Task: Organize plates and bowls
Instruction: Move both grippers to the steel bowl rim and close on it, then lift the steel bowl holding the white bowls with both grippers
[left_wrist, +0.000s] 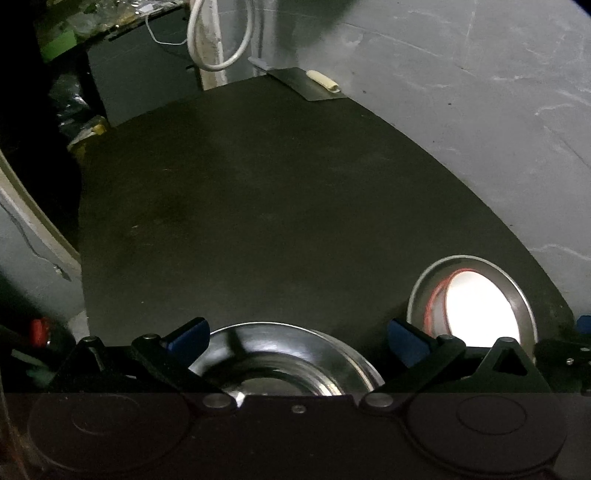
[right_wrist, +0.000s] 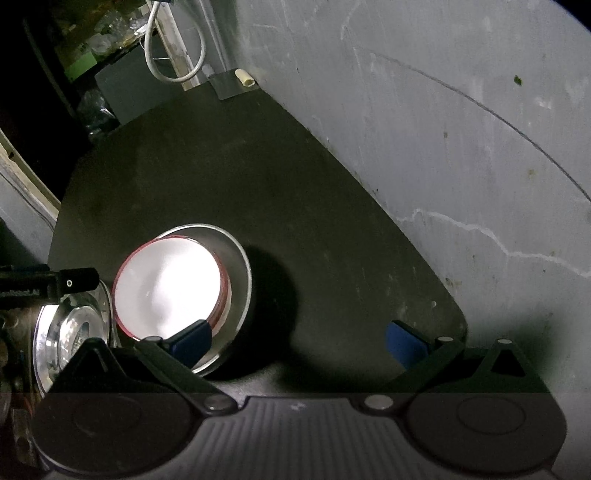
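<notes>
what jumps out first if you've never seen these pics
The glaring white red-rimmed bowl, nested in a metal pan on the dark tabletop, grabs the eye first. Next is the shiny steel plate close below the left gripper, whose jaws stand open and empty.

Both wrist views look forward and down over a dark slab counter (left_wrist: 280, 206) toward its far end, a grey plaster wall (right_wrist: 443, 129) on the right. The left view sits close above a shiny steel plate (left_wrist: 284, 362). The right view hangs nearer the wall. Both share the white red-rimmed bowl (right_wrist: 170, 284) inside a steel bowl (right_wrist: 238, 280), and a looped white cable (left_wrist: 218, 37) far off.
</notes>
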